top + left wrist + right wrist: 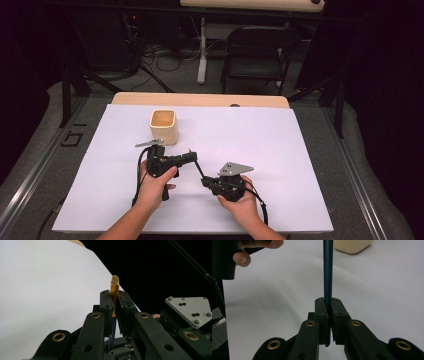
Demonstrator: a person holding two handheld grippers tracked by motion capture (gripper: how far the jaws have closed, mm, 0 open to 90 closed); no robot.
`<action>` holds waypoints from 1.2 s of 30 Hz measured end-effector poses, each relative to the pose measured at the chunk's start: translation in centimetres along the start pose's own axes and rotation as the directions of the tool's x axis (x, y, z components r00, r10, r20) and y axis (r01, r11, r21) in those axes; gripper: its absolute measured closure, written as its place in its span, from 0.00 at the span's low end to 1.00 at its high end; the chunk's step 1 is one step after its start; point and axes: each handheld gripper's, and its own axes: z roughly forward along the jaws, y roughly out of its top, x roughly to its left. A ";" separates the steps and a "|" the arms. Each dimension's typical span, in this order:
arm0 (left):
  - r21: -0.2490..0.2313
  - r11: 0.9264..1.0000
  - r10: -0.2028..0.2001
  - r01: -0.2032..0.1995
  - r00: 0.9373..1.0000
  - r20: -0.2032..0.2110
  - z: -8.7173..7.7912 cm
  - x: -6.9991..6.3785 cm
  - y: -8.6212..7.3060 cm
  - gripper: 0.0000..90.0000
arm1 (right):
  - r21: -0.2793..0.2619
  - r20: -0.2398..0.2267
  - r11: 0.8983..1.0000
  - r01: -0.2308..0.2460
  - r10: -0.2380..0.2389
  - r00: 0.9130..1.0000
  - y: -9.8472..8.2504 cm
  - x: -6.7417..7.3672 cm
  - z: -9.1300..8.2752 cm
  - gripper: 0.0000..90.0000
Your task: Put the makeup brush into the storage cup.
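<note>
A dark blue pencil (198,167) with a gold ferrule and a pale eraser is held between both grippers just above the white sheet. My left gripper (192,156) is shut on the ferrule end; in the left gripper view the eraser end of the pencil (115,285) sticks out past the jaws of that gripper (114,297). My right gripper (205,181) is shut on the other end, and the pencil's shaft (328,270) rises straight out of its closed jaws (329,302). A cream square cup (163,126) stands open-topped behind the left gripper.
The white sheet (280,150) covers most of the wooden table (200,99). The cup (353,246) lies beyond the pencil in the right gripper view. A folding chair (257,55) and cables sit on the floor past the table's far edge.
</note>
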 end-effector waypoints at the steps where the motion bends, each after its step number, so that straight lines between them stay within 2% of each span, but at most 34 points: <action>1: -0.001 1.000 0.000 0.000 1.000 0.000 0.0 0.0 0.0 0.93 | 0.000 0.001 1.000 0.001 -0.001 1.000 0.0 0.0 0.0 0.95; 5: -0.002 1.000 0.000 0.000 1.000 0.001 -0.1 0.0 0.0 0.93 | -0.003 0.011 1.000 0.011 -0.011 1.000 0.0 0.1 -0.1 0.93; 10: -0.010 1.000 0.005 -0.005 1.000 -0.004 -0.3 -0.1 0.1 0.93 | -0.021 0.032 1.000 0.022 -0.021 0.999 0.0 0.1 -0.2 0.74; 15: -0.020 1.000 0.017 -0.018 1.000 -0.020 -0.6 0.0 0.2 0.93 | -0.018 0.050 0.999 0.042 -0.041 0.998 0.0 0.2 -0.2 0.59; 20: -0.037 0.997 0.058 -0.060 0.997 -0.050 -1.0 -0.2 0.3 0.93 | -0.010 0.064 0.997 0.073 -0.072 0.995 -0.1 0.1 -0.2 0.50; 22: -0.040 0.995 0.088 -0.091 0.993 -0.073 -1.2 -0.5 0.3 0.93 | -0.016 0.068 0.997 0.072 -0.071 0.995 -0.1 0.1 -0.3 0.49; 24: -0.045 0.992 0.114 -0.119 0.989 -0.094 -1.3 -0.8 0.3 0.93 | -0.015 0.073 0.997 0.079 -0.078 0.994 0.0 0.1 -0.4 0.48; 27: -0.054 0.982 0.171 -0.180 0.976 -0.133 -1.7 -1.3 0.4 0.93 | -0.015 0.077 0.996 0.085 -0.084 0.994 0.0 0.0 -0.6 0.48; 28: -0.060 0.981 0.176 -0.186 0.974 -0.142 -1.7 -1.5 0.4 0.93 | -0.017 0.080 0.996 0.087 -0.086 0.993 0.0 -0.1 -0.6 0.48; 29: -0.060 0.977 0.191 -0.202 0.969 -0.154 -1.9 -1.6 0.5 0.93 | -0.017 0.080 0.996 0.090 -0.089 0.993 0.0 -0.1 -0.7 0.48; 31: -0.061 0.970 0.221 -0.236 0.957 -0.186 -2.0 -1.8 0.6 0.93 | -0.012 0.082 0.995 0.094 -0.093 0.992 0.0 -0.1 -0.8 0.48; 34: -0.055 0.957 0.266 -0.285 0.936 -0.229 -2.3 -2.0 0.6 0.93 | -0.015 0.088 0.995 0.102 -0.100 0.991 0.0 -0.1 -1.0 0.47; 36: -0.050 0.951 0.284 -0.306 0.924 -0.254 -2.4 -2.1 0.6 0.93 | -0.011 0.092 0.994 0.106 -0.105 0.990 0.0 -0.2 -1.0 0.47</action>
